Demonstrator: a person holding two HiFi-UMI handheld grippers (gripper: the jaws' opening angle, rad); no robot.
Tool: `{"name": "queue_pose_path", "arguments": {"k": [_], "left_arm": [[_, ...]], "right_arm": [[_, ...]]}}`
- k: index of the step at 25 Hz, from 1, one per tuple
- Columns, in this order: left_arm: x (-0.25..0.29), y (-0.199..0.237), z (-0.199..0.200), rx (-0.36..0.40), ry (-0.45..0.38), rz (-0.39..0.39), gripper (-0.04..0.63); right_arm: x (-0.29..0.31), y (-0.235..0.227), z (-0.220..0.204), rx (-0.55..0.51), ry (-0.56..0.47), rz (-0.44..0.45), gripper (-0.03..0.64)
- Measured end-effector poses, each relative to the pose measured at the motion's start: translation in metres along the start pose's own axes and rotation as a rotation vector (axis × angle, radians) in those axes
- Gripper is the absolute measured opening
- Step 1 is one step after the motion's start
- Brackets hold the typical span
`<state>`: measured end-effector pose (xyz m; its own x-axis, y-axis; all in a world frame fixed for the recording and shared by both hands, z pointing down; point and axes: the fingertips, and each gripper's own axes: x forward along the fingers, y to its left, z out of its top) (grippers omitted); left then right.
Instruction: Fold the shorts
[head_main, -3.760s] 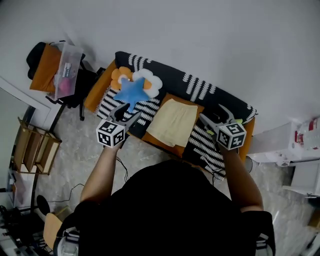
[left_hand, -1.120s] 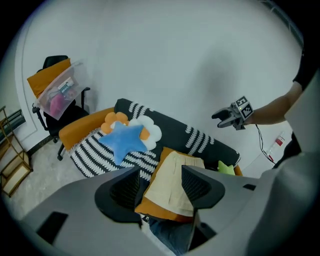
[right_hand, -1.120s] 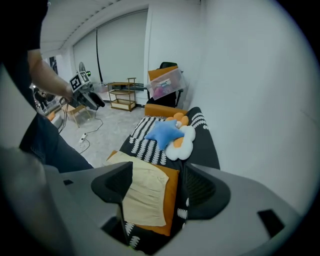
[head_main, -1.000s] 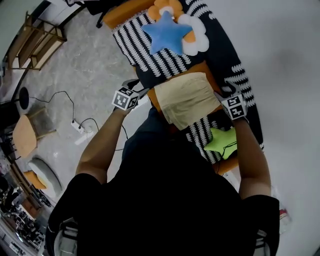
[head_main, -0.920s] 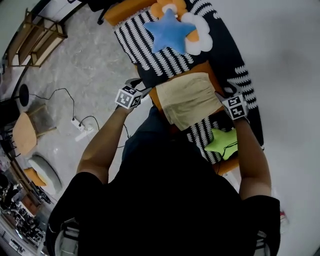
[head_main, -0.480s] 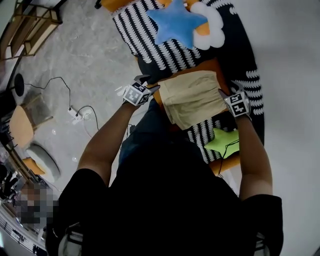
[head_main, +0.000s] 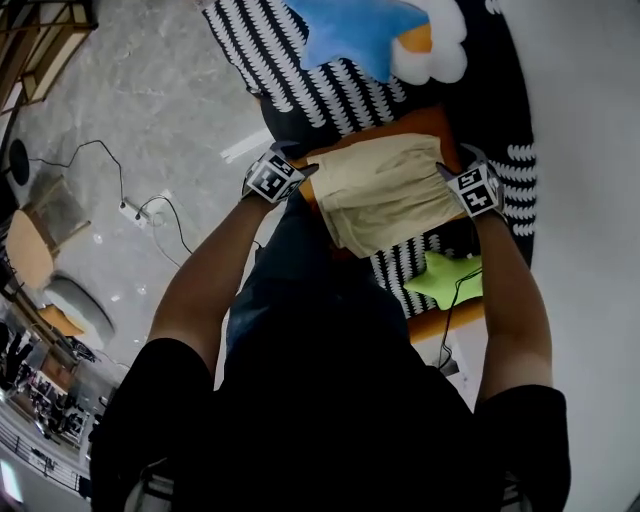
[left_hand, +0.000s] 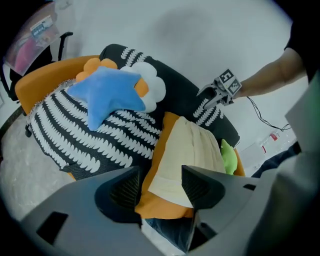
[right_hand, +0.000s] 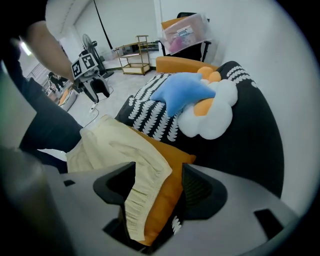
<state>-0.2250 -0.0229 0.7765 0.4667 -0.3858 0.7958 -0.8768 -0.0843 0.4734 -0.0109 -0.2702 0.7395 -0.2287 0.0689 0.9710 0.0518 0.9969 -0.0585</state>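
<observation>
Cream shorts (head_main: 385, 190) lie flat on an orange cushion (head_main: 405, 124) on the black-and-white sofa (head_main: 300, 90). My left gripper (head_main: 305, 172) hangs at the shorts' left edge with its jaws open. In the left gripper view the shorts' near corner (left_hand: 170, 185) shows between and beyond the jaws of the left gripper (left_hand: 162, 186), untouched. My right gripper (head_main: 445, 170) is at the right edge. In the right gripper view the gathered waistband (right_hand: 142, 195) lies between the jaws of the right gripper (right_hand: 157, 189), which are closing; the pads are not pressing on it.
A blue star pillow (head_main: 350, 30) and a white cloud pillow (head_main: 435, 60) lie on the sofa beyond the shorts. A green star pillow (head_main: 445, 280) sits near my right forearm. A cable (head_main: 150, 205) runs over the floor at the left. A chair holding a plastic box (right_hand: 182, 32) stands behind the sofa.
Both grippers have come down toward the sofa and now flank the shorts at their left and right edges. The view has moved closer to the sofa.
</observation>
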Motion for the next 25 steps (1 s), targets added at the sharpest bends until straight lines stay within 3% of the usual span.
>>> {"name": "queue_pose_path", "arguments": {"k": [12, 19, 25], "left_arm": [[0.084, 0.019, -0.062, 0.085, 0.152, -0.093, 0.278], [0.100, 0.009, -0.076, -0.052, 0.160, -0.231, 0.216], [0.091, 0.012, -0.075, -0.022, 0.184, -0.282, 0.124]], "right_arm": [[0.090, -0.006, -0.018, -0.208, 0.146, 0.156, 0.270], [0.117, -0.001, -0.038, -0.266, 0.213, 0.281, 0.272], [0.135, -0.002, -0.037, -0.370, 0.293, 0.353, 0.195]]}}
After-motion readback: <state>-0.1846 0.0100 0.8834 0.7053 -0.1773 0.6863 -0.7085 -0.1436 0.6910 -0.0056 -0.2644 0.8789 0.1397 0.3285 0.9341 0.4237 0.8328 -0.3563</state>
